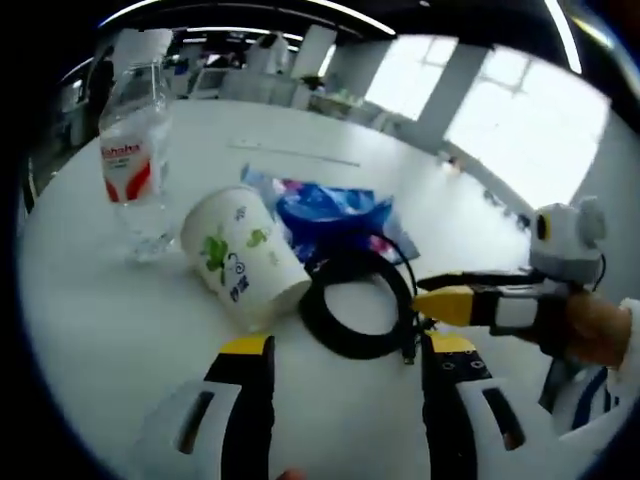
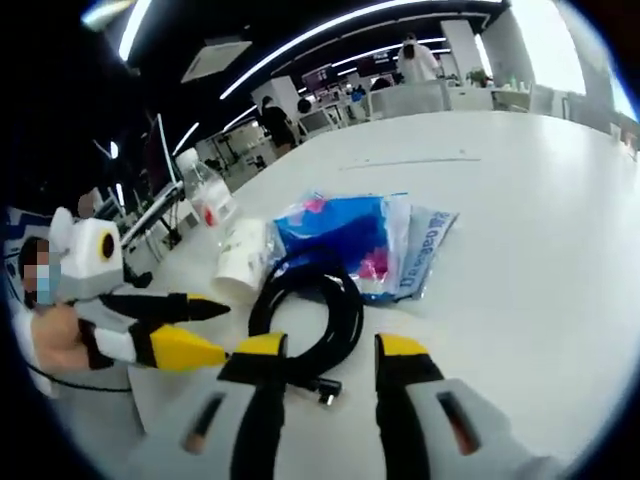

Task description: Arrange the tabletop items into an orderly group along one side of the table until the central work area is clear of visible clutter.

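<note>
A: How do the tools stand?
B: The left tool is spread, nothing between its jaws, just short of the black cable coil. The right tool is spread too, its left jaw over the coil's near edge.
A: And beyond?
B: On the white worktop, a tipped paper cup touches the coil, a blue packet lies behind, and a water bottle stands upright beside the cup.

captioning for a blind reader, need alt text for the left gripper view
On a white table, a paper cup lies tipped beside a coiled black cable and a blue plastic package, with a water bottle standing at left. The left gripper is open below; the right gripper reaches in toward the cable.
</note>
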Action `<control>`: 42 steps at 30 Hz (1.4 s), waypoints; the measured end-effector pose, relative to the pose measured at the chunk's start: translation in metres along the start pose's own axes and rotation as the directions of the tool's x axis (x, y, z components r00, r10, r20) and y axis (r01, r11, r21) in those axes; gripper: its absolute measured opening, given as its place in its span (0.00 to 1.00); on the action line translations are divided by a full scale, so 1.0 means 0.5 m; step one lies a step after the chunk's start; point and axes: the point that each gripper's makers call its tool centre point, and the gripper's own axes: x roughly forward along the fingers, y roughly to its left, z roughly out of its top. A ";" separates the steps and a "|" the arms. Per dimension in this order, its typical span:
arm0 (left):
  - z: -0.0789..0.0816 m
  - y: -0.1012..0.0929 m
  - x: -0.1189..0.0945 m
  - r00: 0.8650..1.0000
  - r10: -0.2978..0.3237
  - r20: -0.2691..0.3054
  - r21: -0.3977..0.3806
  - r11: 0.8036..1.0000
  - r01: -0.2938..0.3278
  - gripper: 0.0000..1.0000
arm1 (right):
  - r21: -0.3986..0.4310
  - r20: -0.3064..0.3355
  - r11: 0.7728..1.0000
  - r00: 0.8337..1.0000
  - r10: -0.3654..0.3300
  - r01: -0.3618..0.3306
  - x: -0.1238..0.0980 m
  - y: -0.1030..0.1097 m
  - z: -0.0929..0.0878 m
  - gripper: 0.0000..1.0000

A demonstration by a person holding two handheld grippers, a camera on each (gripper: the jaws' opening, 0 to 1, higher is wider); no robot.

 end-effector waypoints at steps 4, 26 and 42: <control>0.002 0.000 0.012 1.000 0.014 0.017 -0.073 0.997 -0.013 0.50 | -0.001 -0.008 1.000 1.000 0.001 -0.001 0.006 -0.004 -0.002 0.32; -0.003 0.035 0.035 0.991 0.126 0.041 -0.238 0.965 -0.112 0.08 | 0.013 0.004 0.999 0.999 -0.053 0.053 0.025 0.006 -0.011 0.18; 0.048 -0.037 -0.036 0.989 0.111 0.100 -0.191 0.977 -0.091 0.02 | 0.126 0.103 0.990 0.992 -0.070 0.056 -0.085 0.020 0.035 0.01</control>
